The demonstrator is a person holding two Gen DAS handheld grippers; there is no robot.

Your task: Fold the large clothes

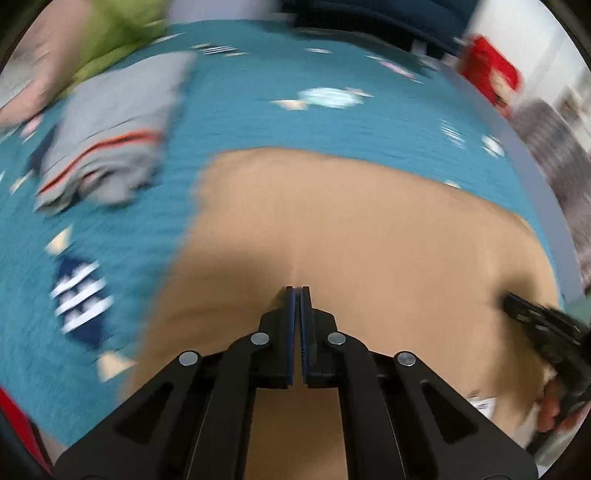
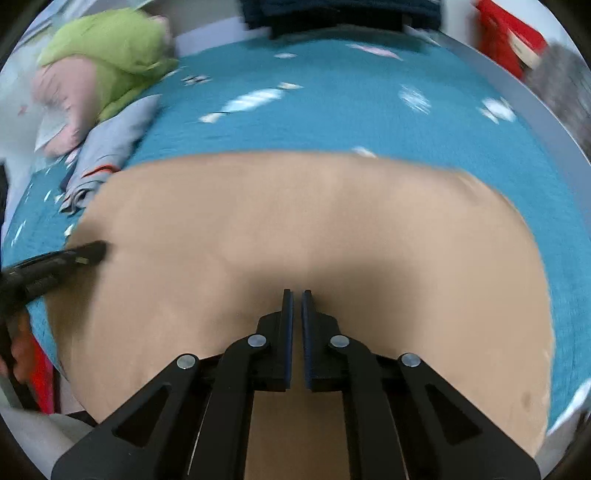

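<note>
A large tan garment [image 1: 351,221] lies spread flat on the teal patterned bedspread [image 1: 258,103]; in the right wrist view the same tan garment [image 2: 295,221] fills the middle. My left gripper [image 1: 297,288] is shut, tips low over the cloth at a faint crease, with nothing visibly pinched. The right gripper [image 2: 297,291] is shut too, over the garment's near middle, no fabric seen between its pads. Each shows in the other's view: the right gripper [image 1: 513,301] near the garment's right side, the left gripper [image 2: 98,251] by its left edge. Both views are motion-blurred.
A folded grey garment with orange stripes [image 1: 110,144] lies left of the tan one, with a green cloth [image 2: 110,48] and a pink cloth [image 2: 62,99] behind it. Dark blue fabric [image 2: 332,14] sits at the far edge, a red object [image 1: 491,70] at the far right.
</note>
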